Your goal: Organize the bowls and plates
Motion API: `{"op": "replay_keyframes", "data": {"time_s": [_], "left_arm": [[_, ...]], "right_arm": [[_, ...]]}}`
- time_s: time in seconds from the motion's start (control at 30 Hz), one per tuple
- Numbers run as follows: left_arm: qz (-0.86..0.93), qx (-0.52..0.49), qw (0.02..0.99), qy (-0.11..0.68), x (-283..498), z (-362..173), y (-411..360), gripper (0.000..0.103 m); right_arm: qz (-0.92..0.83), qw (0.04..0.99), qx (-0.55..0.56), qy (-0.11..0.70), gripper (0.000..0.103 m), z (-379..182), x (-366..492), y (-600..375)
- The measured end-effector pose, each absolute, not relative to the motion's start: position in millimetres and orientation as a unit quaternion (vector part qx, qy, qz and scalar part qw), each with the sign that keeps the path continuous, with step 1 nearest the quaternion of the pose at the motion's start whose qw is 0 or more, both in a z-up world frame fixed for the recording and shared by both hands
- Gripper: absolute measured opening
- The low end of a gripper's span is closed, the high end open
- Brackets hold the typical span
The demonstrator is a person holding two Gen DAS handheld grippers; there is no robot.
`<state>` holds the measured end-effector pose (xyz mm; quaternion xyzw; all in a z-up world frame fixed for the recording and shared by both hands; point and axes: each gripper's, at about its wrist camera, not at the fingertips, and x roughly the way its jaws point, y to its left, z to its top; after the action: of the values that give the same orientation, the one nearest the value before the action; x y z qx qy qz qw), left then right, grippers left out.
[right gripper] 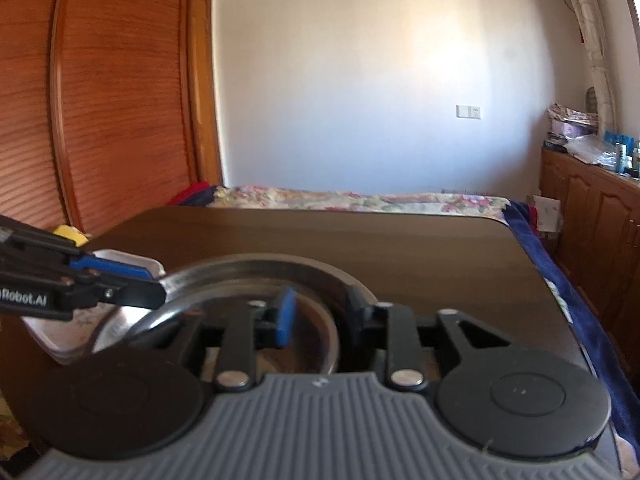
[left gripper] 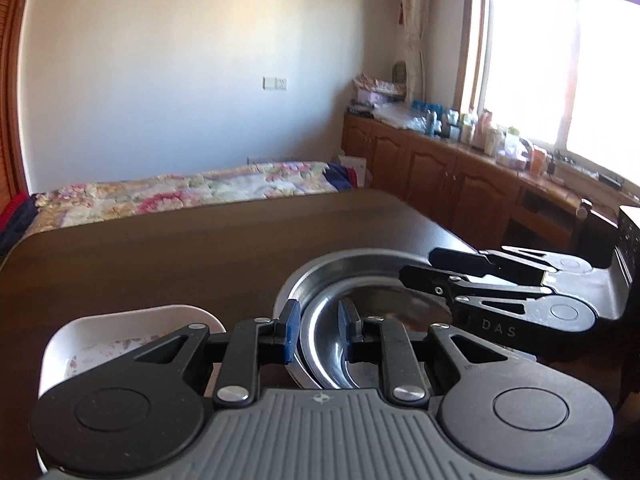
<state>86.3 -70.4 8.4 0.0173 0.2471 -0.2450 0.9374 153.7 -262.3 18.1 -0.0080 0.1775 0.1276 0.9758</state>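
Observation:
Two steel bowls sit nested on the dark table, the wider outer bowl [left gripper: 344, 260] around the inner bowl [left gripper: 320, 344]. My left gripper [left gripper: 318, 318] is shut on their near-left rim, one blue pad outside and one inside. The right gripper [left gripper: 416, 266] reaches in from the right at the far-right rim. In the right wrist view the right gripper [right gripper: 320, 304] stands open, the steel bowl's rim [right gripper: 260, 262] between its fingers with a gap showing. The left gripper [right gripper: 158, 280] pinches the rim there. A white square dish [left gripper: 120, 336] with a flower pattern lies left of the bowls.
The dark brown table [left gripper: 160, 264] stretches bare beyond the bowls to its far edge. A bed with a floral cover [left gripper: 180, 192] lies behind it. Wooden cabinets [left gripper: 440, 176] with clutter run along the right under the window. A slatted wardrobe [right gripper: 100, 100] stands at the left.

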Motion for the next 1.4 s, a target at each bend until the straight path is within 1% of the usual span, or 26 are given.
{"op": "replay_keyframes", "data": {"time_s": [0.03, 0.1, 0.13, 0.17, 0.2, 0.27, 0.3, 0.37, 0.43, 0.53, 0.63, 0.7, 0.8, 0.9, 0.93, 1.0, 1.17, 1.27, 1.37, 1.4], "left_arm": [[-0.24, 0.015, 0.94, 0.242, 83.9, 8.3, -69.4, 0.025], [-0.234, 0.011, 0.944, 0.231, 81.1, 7.1, -68.6, 0.028], [-0.231, 0.01, 0.946, 0.226, 80.2, 6.6, -68.4, 0.033], [-0.229, 0.01, 0.947, 0.223, 80.1, 6.7, -68.8, 0.04], [-0.226, 0.01, 0.949, 0.22, 79.4, 5.3, -69.3, 0.044], [-0.219, 0.01, 0.952, 0.213, 78.3, 1.4, -69.8, 0.06], [-0.215, 0.01, 0.954, 0.209, 78.3, -0.3, -69.7, 0.064], [-0.198, 0.01, 0.96, 0.199, 77.6, -5.1, -69.9, 0.079], [-0.192, 0.007, 0.963, 0.19, 76.2, -9.9, -68.7, 0.085], [-0.189, 0.001, 0.964, 0.187, 75.4, -14.9, -68.9, 0.092], [-0.187, 0.003, 0.964, 0.189, 75.4, -18.6, -70.8, 0.093], [-0.187, 0.004, 0.963, 0.193, 74.8, -21.0, -72.3, 0.093], [-0.192, -0.001, 0.963, 0.19, 75.8, -20.8, -72.8, 0.093], [-0.193, 0.002, 0.963, 0.189, 75.5, -21.4, -74.2, 0.091], [-0.194, 0.002, 0.963, 0.189, 74.7, -22.4, -75.0, 0.088], [-0.194, 0.003, 0.962, 0.19, 74.8, -22.3, -75.4, 0.082], [-0.195, 0.008, 0.96, 0.203, 76.5, -24.6, -77.8, 0.06], [-0.196, 0.008, 0.958, 0.209, 77.2, -26.5, -79.2, 0.051], [-0.198, 0.01, 0.957, 0.212, 75.8, -27.8, -79.9, 0.046], [-0.197, 0.011, 0.957, 0.213, 76.2, -27.8, -80.9, 0.046]], "right_arm": [[0.125, 0.977, -0.011, 0.172, 0.04, 18.5, 152.0, -261.4], [0.119, 0.98, -0.015, 0.159, 0.04, 19.8, 148.7, -261.0], [0.118, 0.981, -0.013, 0.155, 0.04, 20.6, 146.8, -261.4], [0.117, 0.982, -0.011, 0.151, 0.04, 21.4, 145.0, -261.6], [0.114, 0.982, -0.01, 0.147, 0.04, 21.8, 142.8, -261.9], [0.107, 0.984, -0.007, 0.14, 0.045, 21.7, 139.2, -262.4], [0.103, 0.985, -0.006, 0.136, 0.048, 20.9, 137.2, -263.0], [0.098, 0.986, -0.002, 0.133, 0.05, 19.5, 134.5, -263.6], [0.095, 0.987, 0.001, 0.13, 0.053, 17.2, 133.1, -264.0], [0.083, 0.988, 0.004, 0.132, 0.061, 12.7, 131.2, -264.4], [0.078, 0.988, 0.013, 0.133, 0.067, 8.6, 130.0, -266.6], [0.078, 0.988, 0.017, 0.13, 0.068, 8.8, 128.9, -267.2], [0.078, 0.988, 0.016, 0.132, 0.072, 9.1, 130.4, -266.5], [0.076, 0.988, 0.015, 0.13, 0.079, 7.8, 129.9, -265.6], [0.076, 0.988, 0.014, 0.131, 0.081, 7.1, 129.3, -265.0], [0.076, 0.988, 0.013, 0.137, 0.081, 6.5, 130.8, -264.3], [0.074, 0.985, 0.025, 0.151, 0.082, 5.8, 133.9, -267.4], [0.077, 0.983, 0.036, 0.16, 0.081, 4.6, 135.5, -270.3], [0.075, 0.982, 0.041, 0.166, 0.078, 4.0, 137.4, -270.5], [0.076, 0.982, 0.044, 0.168, 0.073, 3.4, 137.9, -270.2]]}}
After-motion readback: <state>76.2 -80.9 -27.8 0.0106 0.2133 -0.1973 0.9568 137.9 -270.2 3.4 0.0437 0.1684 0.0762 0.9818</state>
